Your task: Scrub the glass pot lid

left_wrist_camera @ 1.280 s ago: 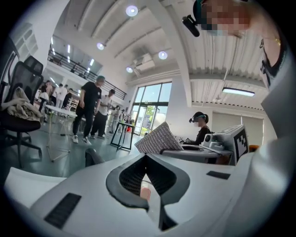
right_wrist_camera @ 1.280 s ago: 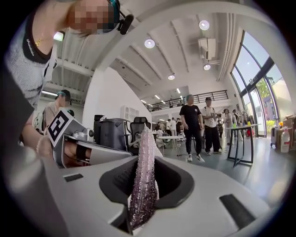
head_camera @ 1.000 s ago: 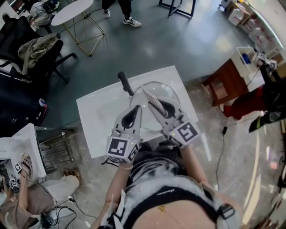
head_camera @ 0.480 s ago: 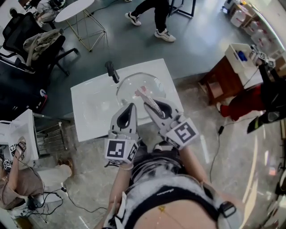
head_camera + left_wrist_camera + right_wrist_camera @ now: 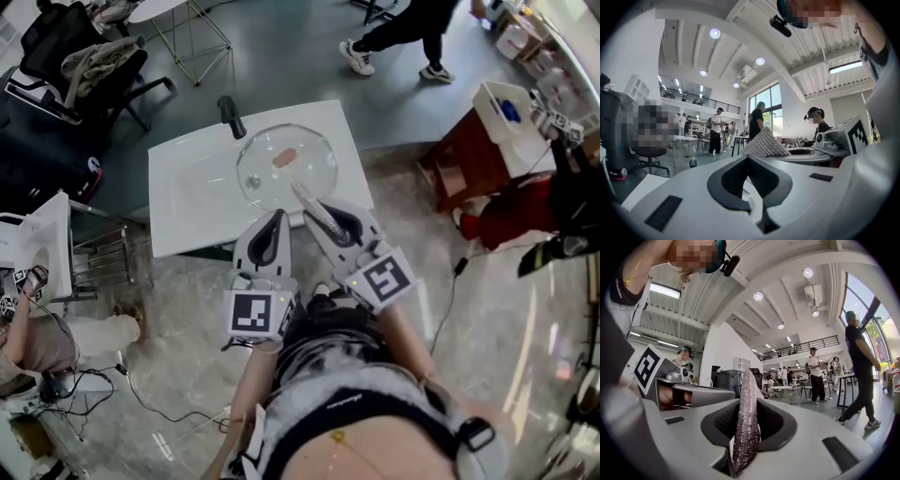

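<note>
The glass pot lid (image 5: 286,167) lies flat on the white table (image 5: 197,202), with a small pinkish patch (image 5: 284,157) on it. Both grippers hover just short of the table's near edge, pointing level toward it. My left gripper (image 5: 278,217) (image 5: 748,158) is shut with nothing between its jaws. My right gripper (image 5: 322,214) (image 5: 746,401) is shut on a silvery scrub pad (image 5: 309,202) (image 5: 746,418), which stands edge-up between the jaws and pokes out past their tips toward the lid. The pad (image 5: 764,143) also shows in the left gripper view.
A black handle (image 5: 231,116) sticks up at the table's far edge. Office chairs (image 5: 84,56) stand at the upper left and a wire rack (image 5: 103,272) at the left. A brown cabinet (image 5: 469,169) is on the right. A person (image 5: 403,28) walks beyond the table. Cables trail on the floor (image 5: 159,412).
Both grippers have drawn back from over the lid to just off the table's near edge. The table now sits farther up the head view. The walking person has moved right.
</note>
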{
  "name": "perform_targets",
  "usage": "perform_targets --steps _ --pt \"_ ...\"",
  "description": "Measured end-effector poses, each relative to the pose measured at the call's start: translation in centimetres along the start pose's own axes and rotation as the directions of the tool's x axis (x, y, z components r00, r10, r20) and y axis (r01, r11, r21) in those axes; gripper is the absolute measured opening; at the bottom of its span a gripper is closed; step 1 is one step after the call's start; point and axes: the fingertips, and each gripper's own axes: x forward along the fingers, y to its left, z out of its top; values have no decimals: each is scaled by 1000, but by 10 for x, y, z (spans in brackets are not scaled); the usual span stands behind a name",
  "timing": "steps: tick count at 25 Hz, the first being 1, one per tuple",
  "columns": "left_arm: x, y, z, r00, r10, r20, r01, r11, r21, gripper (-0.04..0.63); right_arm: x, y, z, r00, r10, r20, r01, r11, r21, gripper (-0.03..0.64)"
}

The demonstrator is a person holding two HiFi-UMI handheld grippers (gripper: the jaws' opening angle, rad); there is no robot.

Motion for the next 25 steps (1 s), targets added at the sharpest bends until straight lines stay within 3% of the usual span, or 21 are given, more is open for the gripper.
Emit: perform_targets --steps 6,25 --pt "-18 1 7 1000 14 22 -14 1000 11 -9 -3 16 13 999 -23 23 23 1000 -16 81" --pt "-53 10 1 999 -52 1 52 999 11 -9 -3 54 10 996 -86 -16 86 995 -44 80"
